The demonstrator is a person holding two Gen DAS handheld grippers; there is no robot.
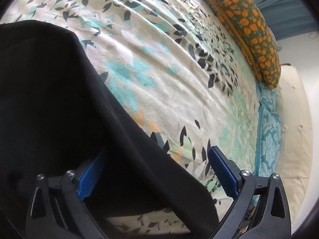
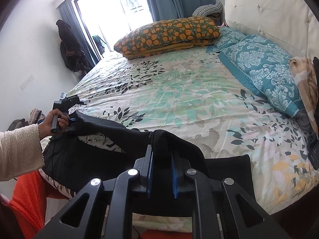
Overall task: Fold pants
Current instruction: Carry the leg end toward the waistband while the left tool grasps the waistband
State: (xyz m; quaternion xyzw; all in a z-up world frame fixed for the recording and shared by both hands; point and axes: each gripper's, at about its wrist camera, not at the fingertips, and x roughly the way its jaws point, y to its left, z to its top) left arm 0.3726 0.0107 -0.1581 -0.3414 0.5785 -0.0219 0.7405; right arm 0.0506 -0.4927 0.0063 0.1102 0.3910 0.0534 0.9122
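Observation:
Black pants (image 2: 111, 139) lie across the near edge of the floral bedsheet (image 2: 179, 91). My right gripper (image 2: 161, 151) is shut on a bunched fold of the pants, and the cloth rises between its blue pads (image 2: 174, 175). In the left wrist view the pants (image 1: 59, 103) fill the left half. My left gripper (image 1: 157, 151) stands wide open over them. The cloth covers the tip of the left pad (image 1: 89, 177) and stays apart from the right pad (image 1: 223, 173). In the right wrist view a hand in a cream fleece sleeve (image 2: 20, 151) holds the left gripper (image 2: 72, 119) at the pants' far end.
A folded blanket with orange flowers (image 2: 169, 33) and teal pillows (image 2: 265, 69) lie at the head of the bed by the cream headboard (image 2: 269, 10). A dark flat device (image 2: 314, 155) sits at the bed's right edge. Orange cloth (image 2: 28, 199) is below the bed at the left.

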